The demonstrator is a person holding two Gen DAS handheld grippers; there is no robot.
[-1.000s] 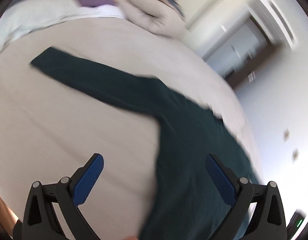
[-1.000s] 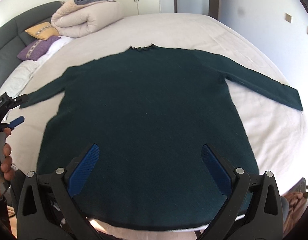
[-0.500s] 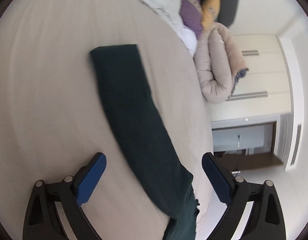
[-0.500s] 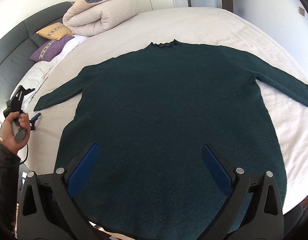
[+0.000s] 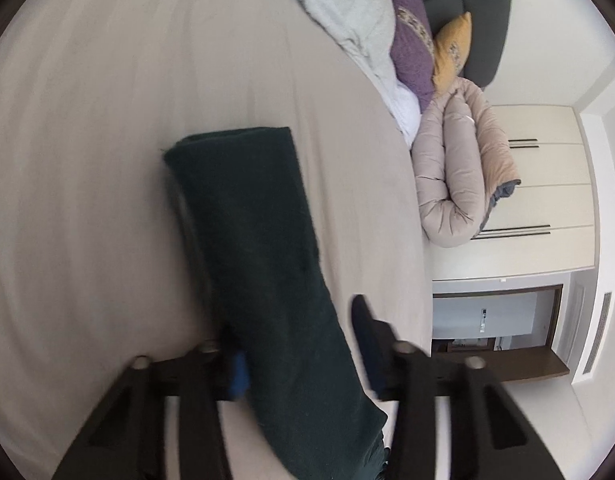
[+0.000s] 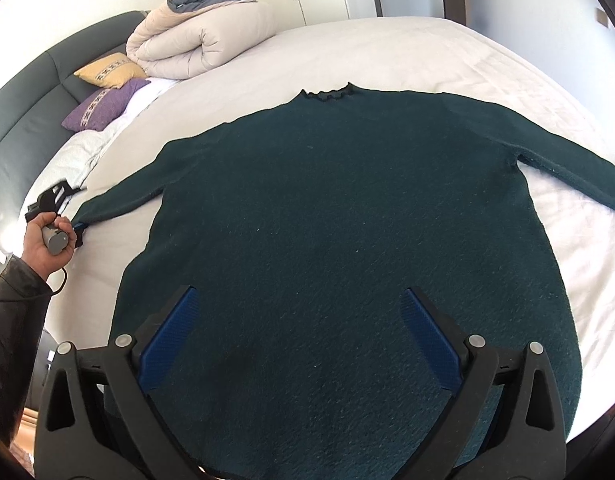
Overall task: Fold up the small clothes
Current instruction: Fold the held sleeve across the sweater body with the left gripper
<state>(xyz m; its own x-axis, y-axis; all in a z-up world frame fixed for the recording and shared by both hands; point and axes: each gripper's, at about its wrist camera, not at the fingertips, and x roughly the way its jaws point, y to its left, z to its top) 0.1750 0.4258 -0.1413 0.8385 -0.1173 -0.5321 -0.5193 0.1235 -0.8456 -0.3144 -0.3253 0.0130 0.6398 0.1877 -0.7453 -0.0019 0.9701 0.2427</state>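
Sweater [image 6: 347, 240] lies flat on the bed [image 6: 427, 48], collar toward the frame's top; its sleeve [image 5: 259, 260] runs lengthwise between the left gripper [image 5: 299, 344] jaws — narrowed, grip unclear. Right gripper [image 6: 307, 332] hovers spread.

Rolled beige quilted duvet [image 6: 203, 40] at far left of pale sheeted bed [image 6: 407, 52]; mustard patterned cushion [image 6: 107, 70], purple patterned cushion [image 6: 101, 106] against dark grey padded headboard [image 6: 31, 92]; cream wardrobe doors [image 5: 547, 184] beyond.

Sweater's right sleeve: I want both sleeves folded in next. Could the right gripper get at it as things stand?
Probably yes. The right gripper hovers open over the sweater, holding nothing, and the right sleeve lies flat and uncovered on the bed.
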